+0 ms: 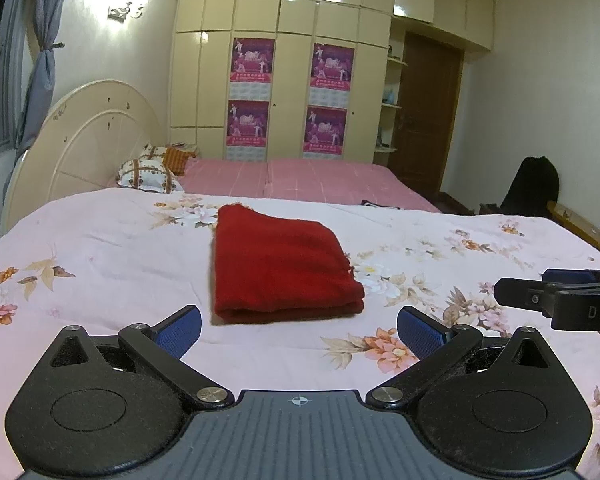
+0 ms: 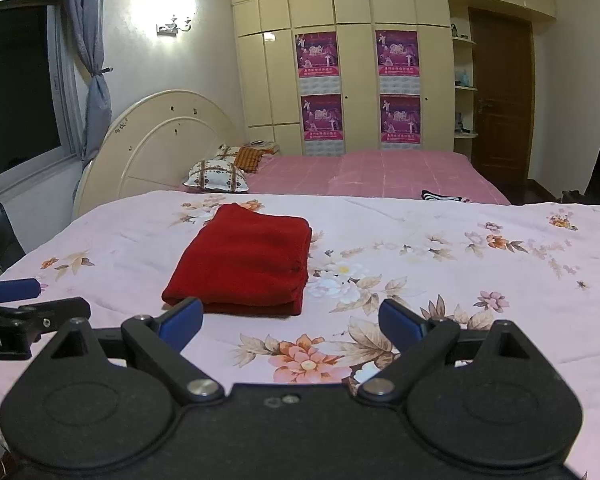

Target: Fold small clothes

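— So, which step is this?
— Folding looks finished, I judge: the red cloth (image 1: 280,264) lies in a neat rectangle on the floral quilt (image 1: 100,240).
— And the tongs?
— Left gripper (image 1: 299,330) spread wide, holding nothing, just short of the cloth; right gripper (image 2: 290,320) likewise spread, beside it. Next would be another garment.

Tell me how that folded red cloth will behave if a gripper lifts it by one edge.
The red cloth is soft knit in stacked layers, so it would likely sag and unfold. It looks light. Its fuzzy surface should grip well, and on the quilt a push would probably bunch it.
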The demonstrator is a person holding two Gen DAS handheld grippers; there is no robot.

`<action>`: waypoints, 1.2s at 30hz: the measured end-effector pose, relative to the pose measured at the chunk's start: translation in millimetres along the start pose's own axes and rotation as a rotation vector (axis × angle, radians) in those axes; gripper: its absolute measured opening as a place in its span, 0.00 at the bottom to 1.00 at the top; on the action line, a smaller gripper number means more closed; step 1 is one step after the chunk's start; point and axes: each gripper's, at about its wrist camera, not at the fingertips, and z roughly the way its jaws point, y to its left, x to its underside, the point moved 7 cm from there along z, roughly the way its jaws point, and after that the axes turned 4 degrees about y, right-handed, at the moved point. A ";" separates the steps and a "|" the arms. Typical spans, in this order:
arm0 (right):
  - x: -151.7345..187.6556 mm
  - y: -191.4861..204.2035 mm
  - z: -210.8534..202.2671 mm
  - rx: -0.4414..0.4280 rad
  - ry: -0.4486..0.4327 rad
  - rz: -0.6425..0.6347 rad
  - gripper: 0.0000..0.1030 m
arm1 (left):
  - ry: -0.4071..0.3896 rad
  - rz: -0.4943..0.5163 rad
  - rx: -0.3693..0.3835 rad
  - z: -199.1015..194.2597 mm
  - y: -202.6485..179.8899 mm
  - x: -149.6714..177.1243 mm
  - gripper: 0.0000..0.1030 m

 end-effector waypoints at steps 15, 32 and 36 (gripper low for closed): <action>0.3 6.5 2.2 -0.005 0.000 -0.004 0.91 | -0.004 0.003 -0.003 -0.2 3.4 -0.3 1.00; 0.4 6.8 2.1 -0.007 -0.001 -0.014 0.91 | -0.036 0.024 0.020 -2.3 3.8 -3.0 1.00; 0.4 6.9 2.2 -0.006 0.001 -0.014 0.91 | -0.054 0.032 0.018 -4.7 3.1 -6.0 1.00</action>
